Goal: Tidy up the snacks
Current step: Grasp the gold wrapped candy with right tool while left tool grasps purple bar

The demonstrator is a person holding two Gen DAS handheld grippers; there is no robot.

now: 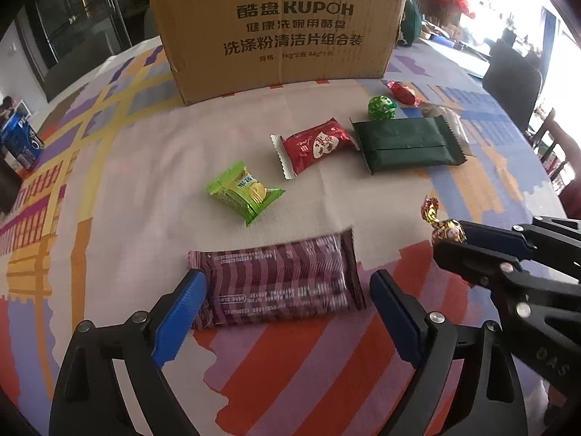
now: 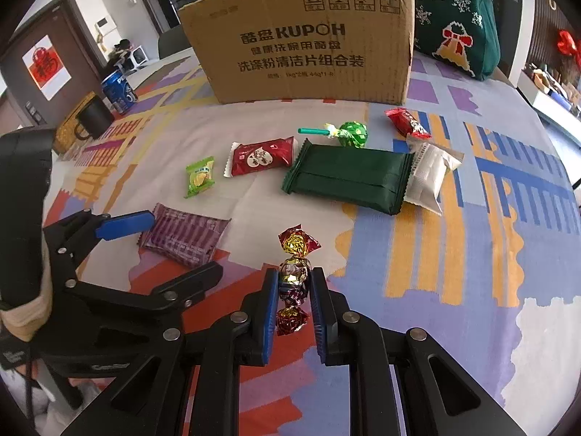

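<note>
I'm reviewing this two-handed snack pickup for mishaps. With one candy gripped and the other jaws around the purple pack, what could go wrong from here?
1. The right gripper pinches the foil candy only by its middle; the slick wrapper could slip out.
2. The left gripper, jaws open, straddles the purple pack lengthwise; closing may just buckle it.
3. Both grippers sit close together, so lifting could knock them.

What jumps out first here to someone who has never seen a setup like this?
Probably the big cardboard box standing at the back of the brightly patterned tablecloth, with wrapped snacks scattered in front of it. Up close, the right gripper pinches a shiny foil candy, while the left gripper stands open around a purple striped packet.
</note>
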